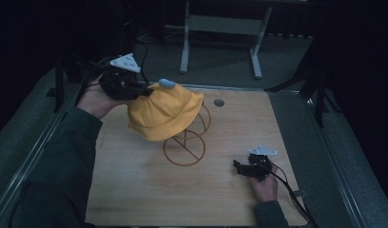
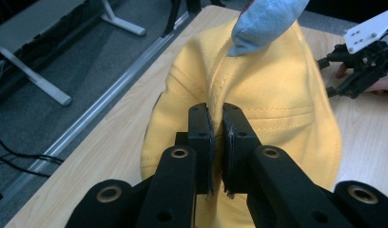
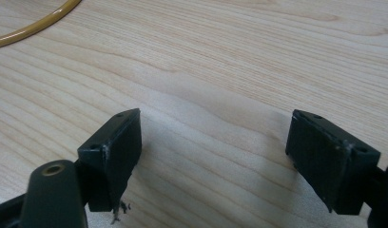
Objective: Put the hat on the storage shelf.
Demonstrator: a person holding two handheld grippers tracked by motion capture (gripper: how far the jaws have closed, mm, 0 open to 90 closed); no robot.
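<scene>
My left gripper (image 1: 143, 90) is pinched tight on the back fabric of the yellow hat (image 1: 164, 112), by the seam, up at the left rear of the table (image 1: 135, 190); the grip on cloth rather than brim probably lets me lift it clear. The hat, with a blue tip (image 1: 166, 83) on top, drapes over the gold wire stand (image 1: 187, 147) at table centre, tilted toward my left, so it looks half-seated, either coming off or going on. The stand's ring base sits flat on the wood. Right side: my right gripper (image 1: 238, 166) rests low near the front edge, jaws wide, holding nothing, likely just waiting. No containers here.
</scene>
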